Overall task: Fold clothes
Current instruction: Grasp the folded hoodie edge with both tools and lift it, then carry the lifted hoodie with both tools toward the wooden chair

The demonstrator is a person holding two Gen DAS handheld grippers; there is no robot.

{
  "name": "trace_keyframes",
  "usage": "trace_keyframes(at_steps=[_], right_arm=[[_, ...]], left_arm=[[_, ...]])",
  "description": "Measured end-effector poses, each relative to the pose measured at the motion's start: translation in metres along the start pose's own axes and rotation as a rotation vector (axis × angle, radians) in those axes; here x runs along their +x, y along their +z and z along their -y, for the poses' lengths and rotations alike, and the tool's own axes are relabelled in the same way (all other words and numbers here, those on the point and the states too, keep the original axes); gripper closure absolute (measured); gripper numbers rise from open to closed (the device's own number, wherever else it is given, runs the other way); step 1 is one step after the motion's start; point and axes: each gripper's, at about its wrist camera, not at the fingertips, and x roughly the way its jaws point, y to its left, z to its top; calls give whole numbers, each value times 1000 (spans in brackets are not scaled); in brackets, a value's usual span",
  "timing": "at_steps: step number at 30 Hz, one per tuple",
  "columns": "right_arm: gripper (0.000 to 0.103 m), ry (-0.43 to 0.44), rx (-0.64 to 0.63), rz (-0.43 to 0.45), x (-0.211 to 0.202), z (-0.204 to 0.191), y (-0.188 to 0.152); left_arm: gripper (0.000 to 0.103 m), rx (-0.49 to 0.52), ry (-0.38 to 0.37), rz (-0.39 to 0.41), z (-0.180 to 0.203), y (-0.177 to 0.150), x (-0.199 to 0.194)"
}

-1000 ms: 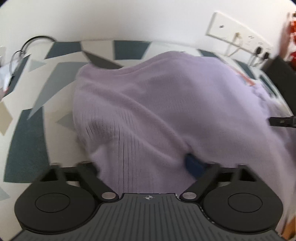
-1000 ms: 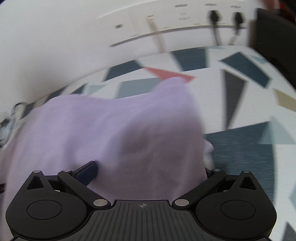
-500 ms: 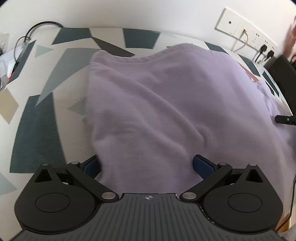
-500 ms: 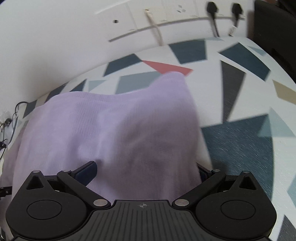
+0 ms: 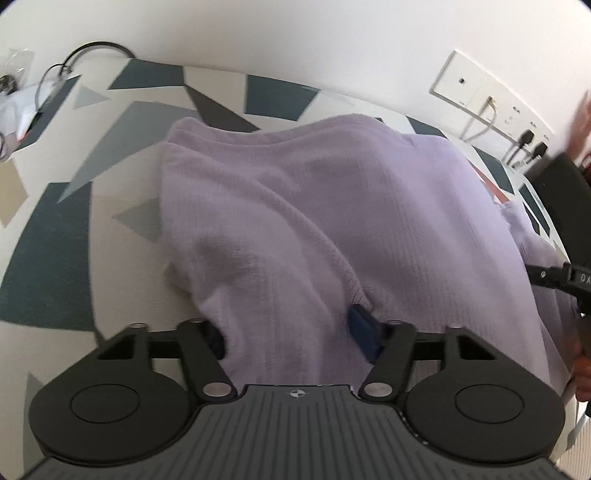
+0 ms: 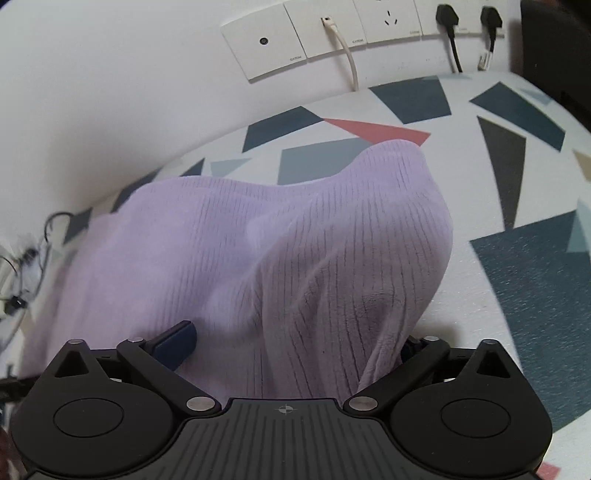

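Left wrist: 1 lilac sweater (image 5: 332,221), 2 claws (image 5: 291,332) gripping.

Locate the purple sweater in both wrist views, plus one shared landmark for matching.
Left wrist: sweater fills the centre, running from the left gripper out toward the wall.
Right wrist: sweater fills centre and left, draped over the right gripper.
Shared landmark: the white socket panel with a cable plugged in, upper right in the left view, top centre in the right view.

Lilac ribbed knit sweater (image 5: 332,221), rumpled, draped over patterned tabletop
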Motion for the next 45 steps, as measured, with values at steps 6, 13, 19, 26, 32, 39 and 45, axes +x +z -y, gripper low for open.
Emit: trace_keyframes(at_steps=[6,13,19,26,32,39,45], right_arm=[[66,41,42,62,-20,-7,3],[68,92,49,163,-59,-26,8],[68,167,-17,253,-103,-64,15],[68,254,-100,312,-138,-123,10],[68,394,-198,228,-127,-179,-1],[68,610,-290,81,-104,-234,-25],[68,703,-386,-18,-110,-289,-53]], left_arm=[[72,-62,36,104,-2,-11,-28],[74,18,-7,228,0,-18,-89],[74,-35,-36,325,-24,-33,-140],[74,-89,23,432,-53,-66,-207],[74,-254,179,446,-76,-106,-257],[74,-394,369,464,-79,-161,-303],[74,-533,459,499,-98,-218,-338]])
